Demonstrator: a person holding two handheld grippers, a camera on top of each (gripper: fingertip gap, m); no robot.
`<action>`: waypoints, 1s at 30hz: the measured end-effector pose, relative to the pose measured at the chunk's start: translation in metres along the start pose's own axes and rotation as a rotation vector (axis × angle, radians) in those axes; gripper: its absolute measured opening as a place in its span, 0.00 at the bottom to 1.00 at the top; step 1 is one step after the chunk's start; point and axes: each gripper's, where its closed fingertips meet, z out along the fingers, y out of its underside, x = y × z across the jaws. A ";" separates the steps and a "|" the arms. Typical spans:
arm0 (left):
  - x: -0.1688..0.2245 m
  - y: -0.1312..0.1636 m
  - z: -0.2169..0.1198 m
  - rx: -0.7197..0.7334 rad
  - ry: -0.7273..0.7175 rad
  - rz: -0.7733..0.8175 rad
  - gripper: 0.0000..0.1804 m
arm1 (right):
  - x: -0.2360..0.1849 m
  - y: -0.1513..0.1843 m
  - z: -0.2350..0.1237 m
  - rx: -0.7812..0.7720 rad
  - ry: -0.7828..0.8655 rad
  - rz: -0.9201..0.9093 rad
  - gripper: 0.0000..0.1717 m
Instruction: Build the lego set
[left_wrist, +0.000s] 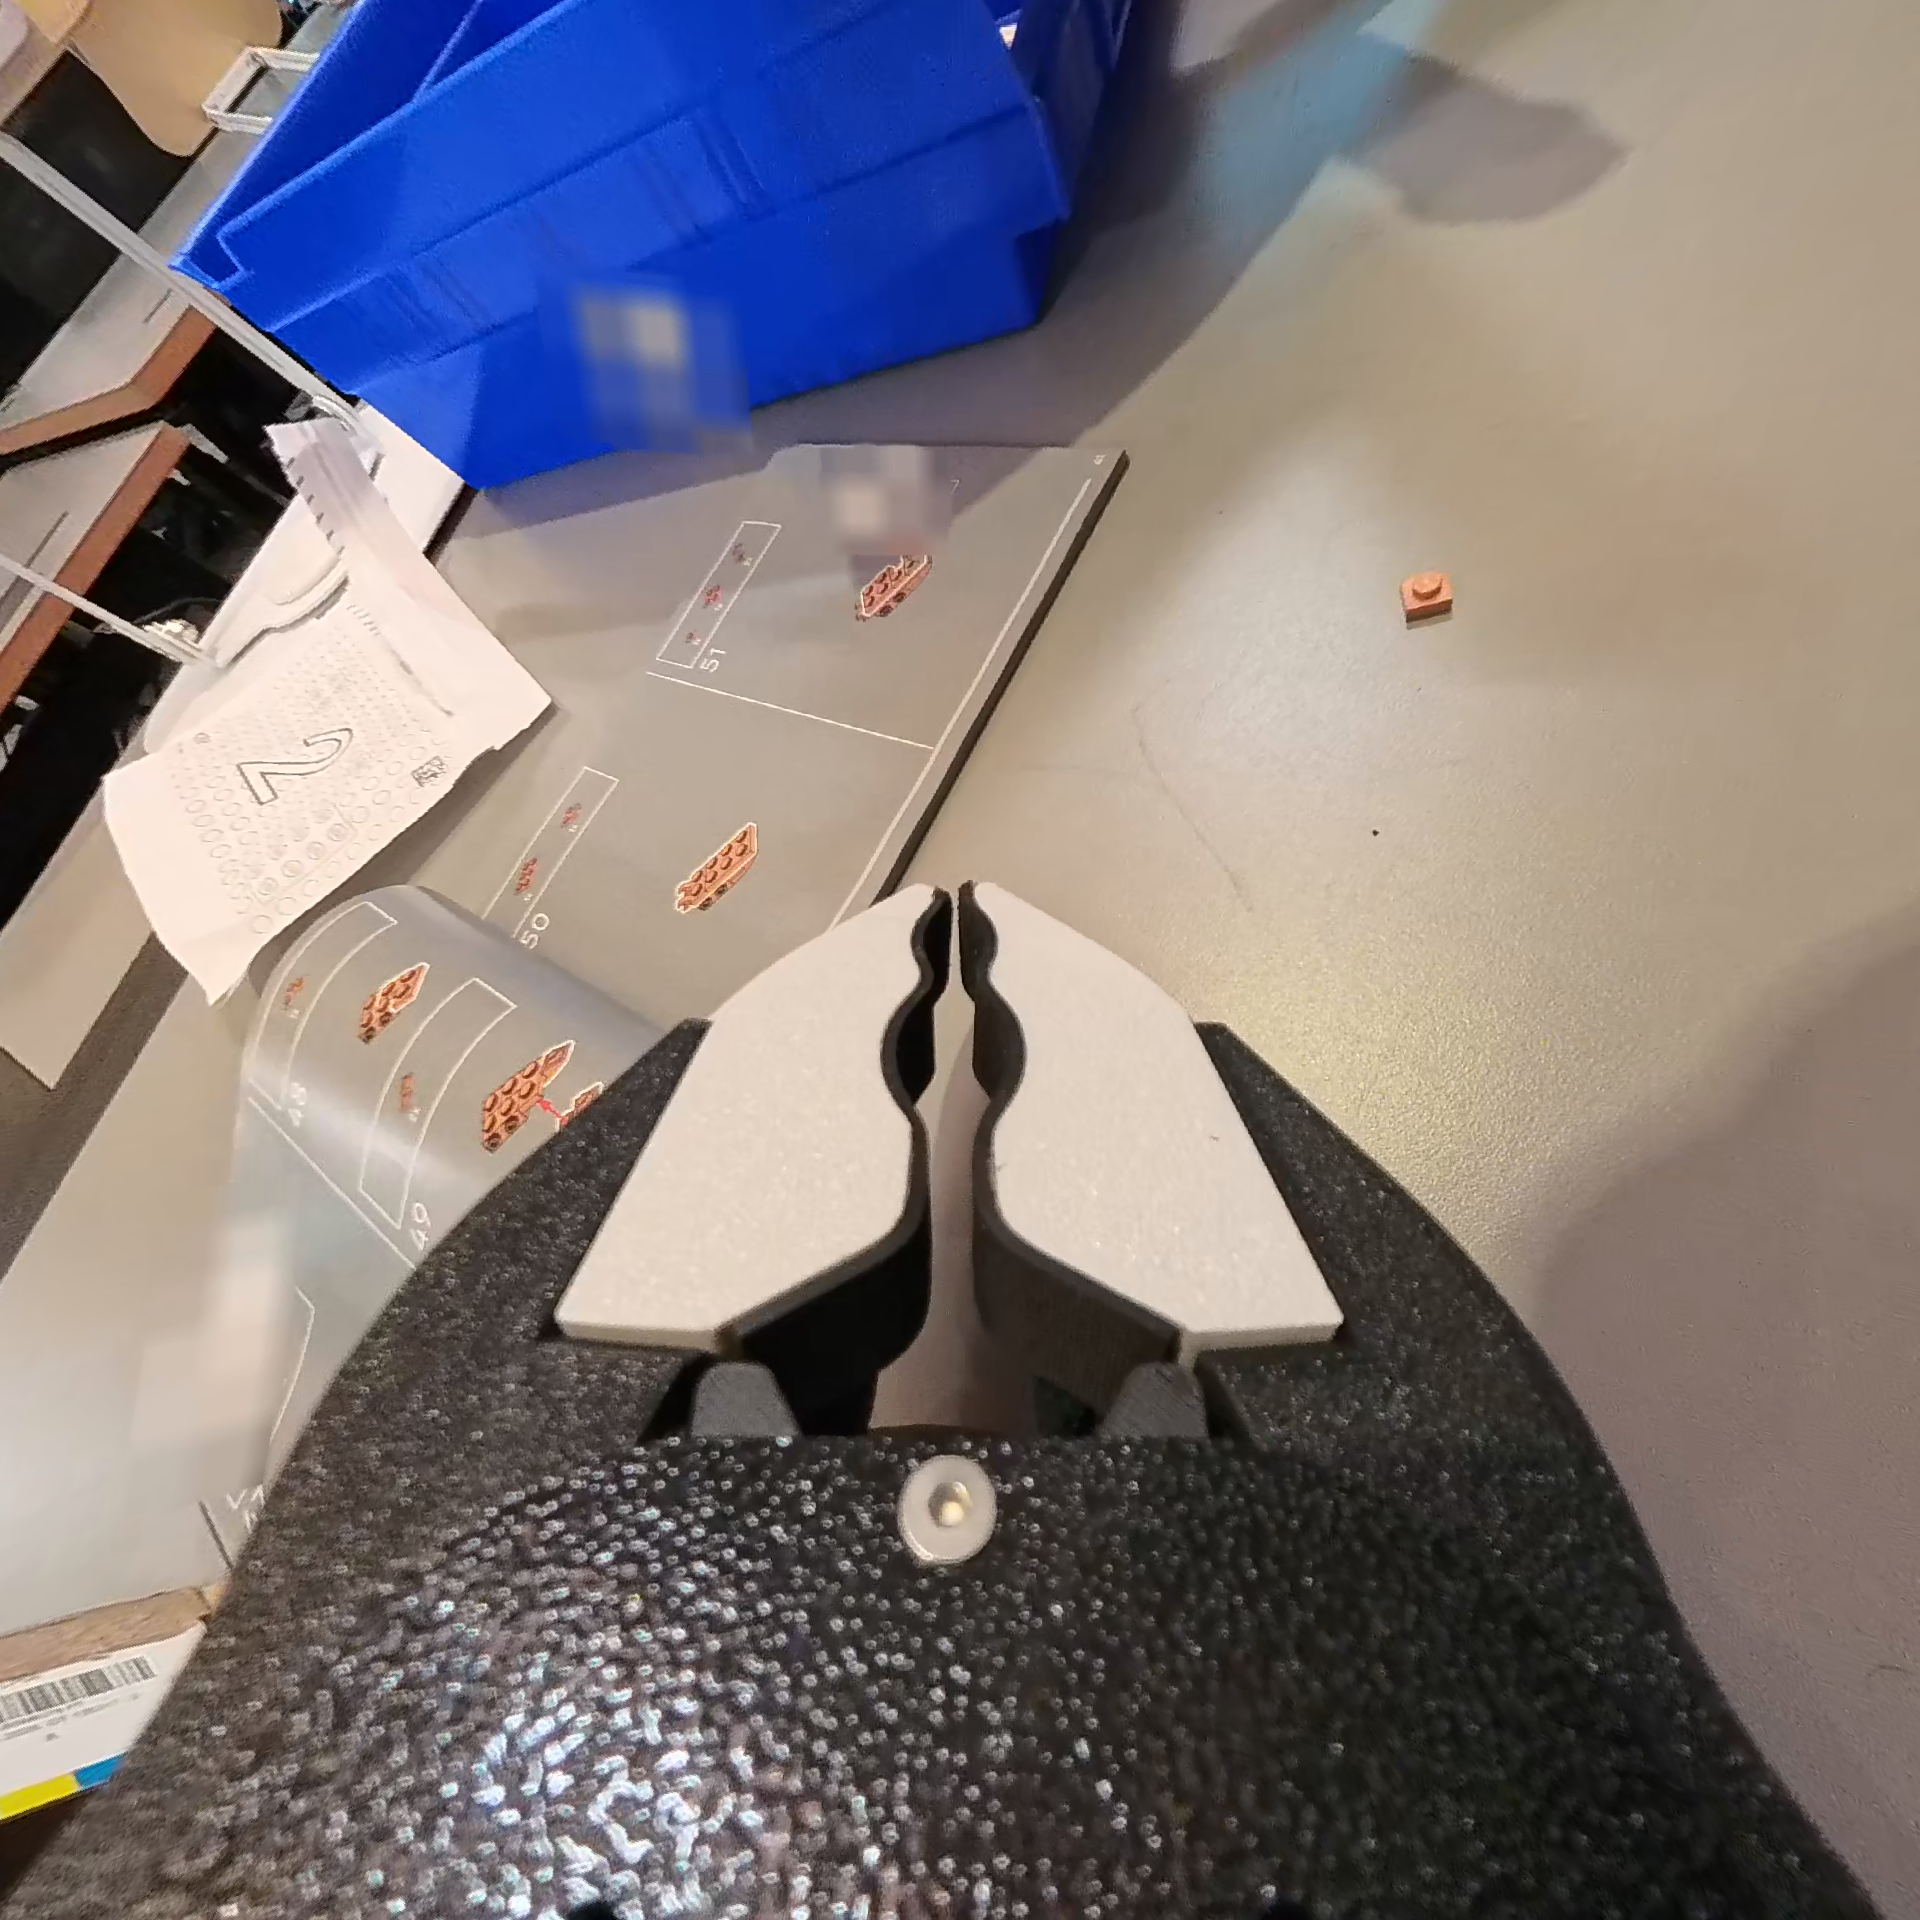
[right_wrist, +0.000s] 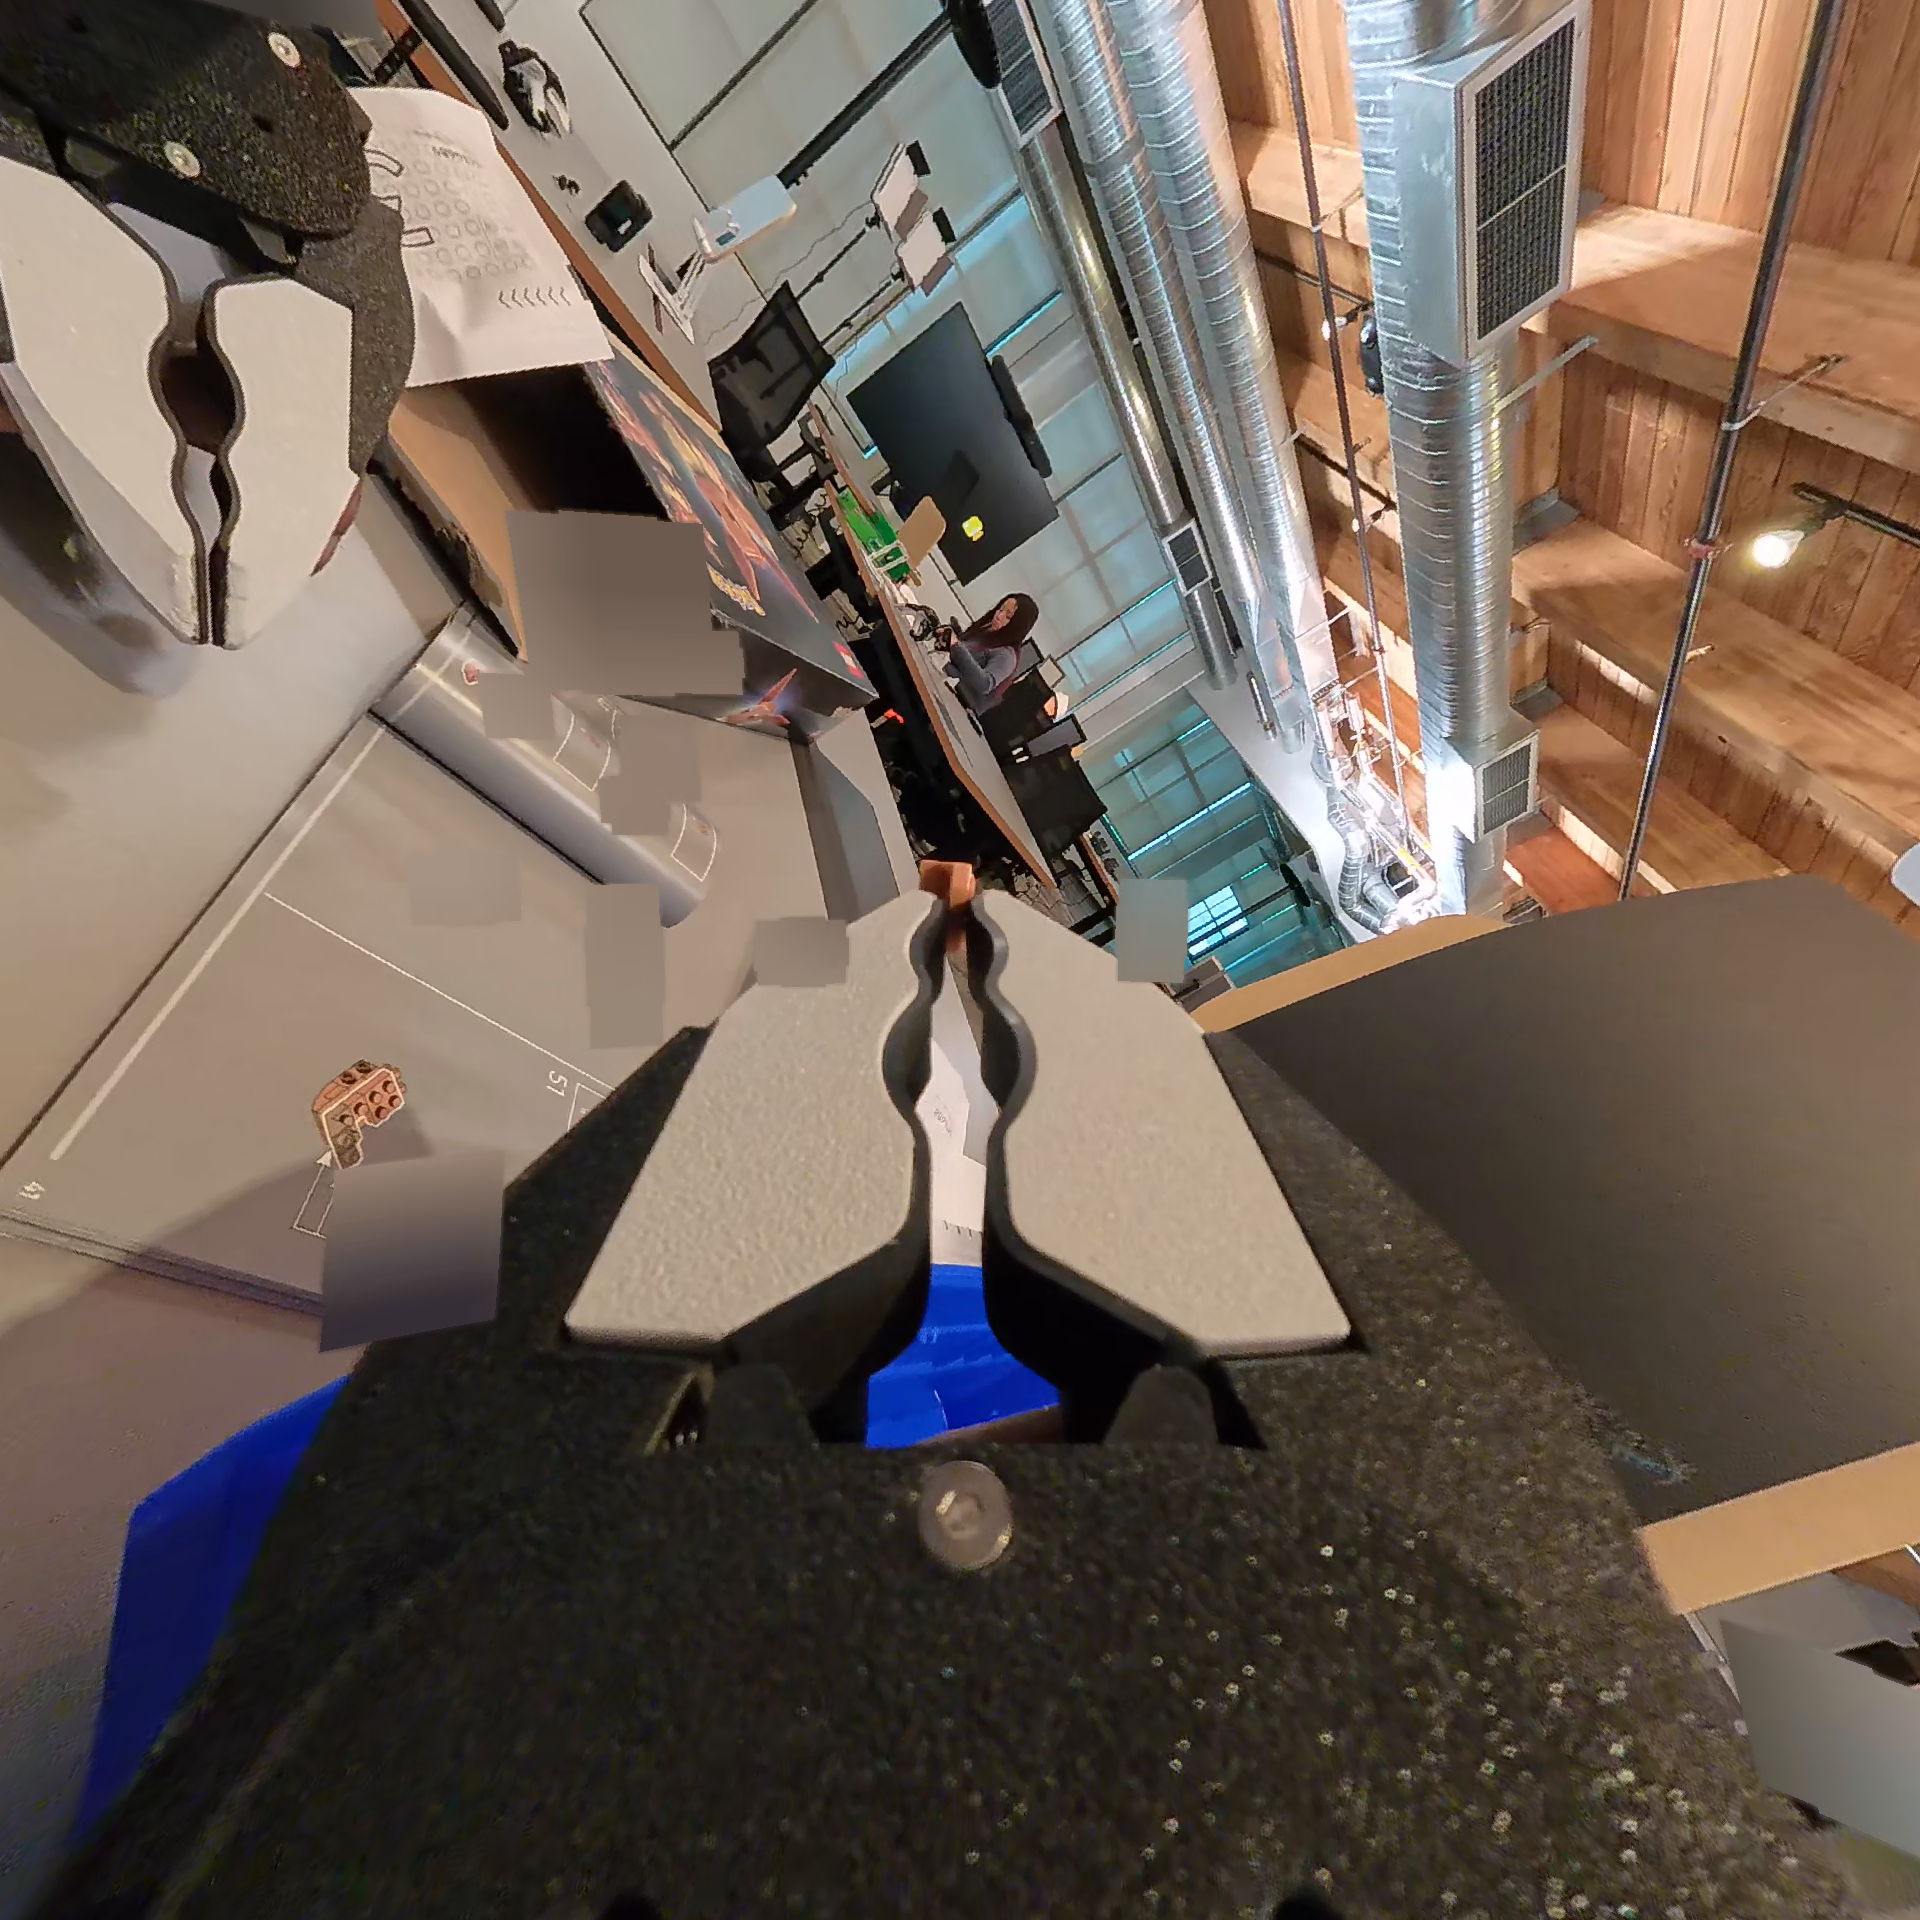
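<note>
Right gripper (right_wrist: 957, 914) pinches a small brown brick (right_wrist: 948, 883) — instruction booklet (right_wrist: 312, 987) lies beside.

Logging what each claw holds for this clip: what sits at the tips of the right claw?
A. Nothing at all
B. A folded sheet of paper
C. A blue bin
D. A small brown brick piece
D: in the right wrist view, a small brown brick piece sticks out from between the tips of the right claw, which are closed on it.

Open-plan workshop/office: long desks (right_wrist: 977, 748) with monitors (right_wrist: 951, 436) and a seated person (right_wrist: 992, 649), exposed silver ducts (right_wrist: 1455, 416) under a timber ceiling (right_wrist: 1714, 260), blue parts bins (left_wrist: 644, 208) on the grey worktable (left_wrist: 1507, 935).
</note>
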 end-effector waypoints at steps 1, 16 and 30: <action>0.000 0.000 0.000 0.000 0.000 0.000 0.00 | 0.000 0.000 0.000 0.001 0.000 0.004 0.02; -0.001 0.000 0.000 0.003 -0.001 -0.005 0.00 | 0.000 -0.007 0.003 0.016 0.016 0.074 0.02; -0.011 -0.023 -0.012 0.130 -0.062 -0.063 0.01 | -0.006 -0.058 0.009 0.025 0.166 0.387 0.02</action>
